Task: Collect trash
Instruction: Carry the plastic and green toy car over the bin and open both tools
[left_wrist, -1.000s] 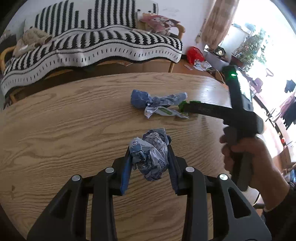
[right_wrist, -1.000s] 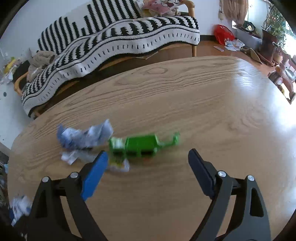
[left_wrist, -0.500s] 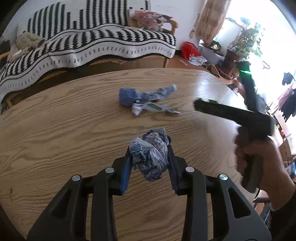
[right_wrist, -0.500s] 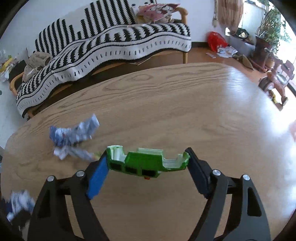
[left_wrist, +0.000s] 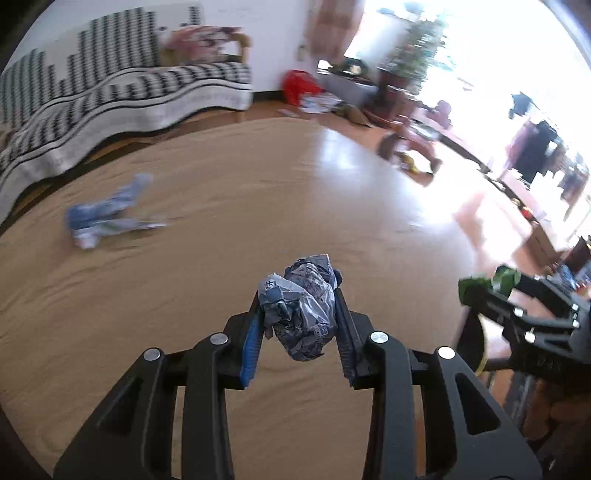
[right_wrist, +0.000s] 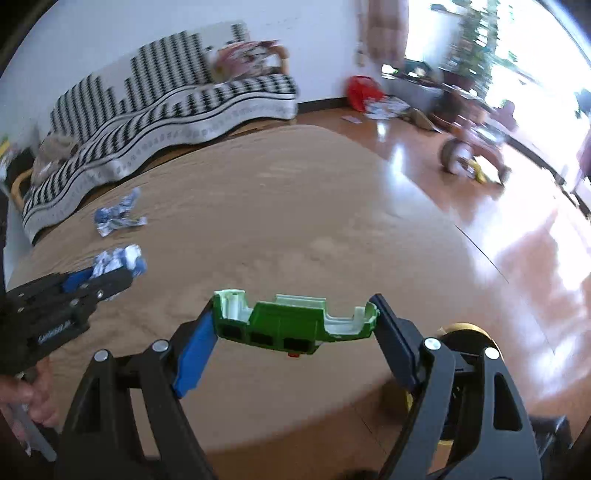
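Right wrist view: right claw clamped wide on green plastic piece (left claw gripping crumpled wrapper).

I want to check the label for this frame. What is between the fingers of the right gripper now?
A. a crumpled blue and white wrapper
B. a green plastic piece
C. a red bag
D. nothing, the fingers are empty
B: in the right wrist view the right gripper has its fingers pressed on the two ends of the green plastic piece, which hangs clear above the wooden table.
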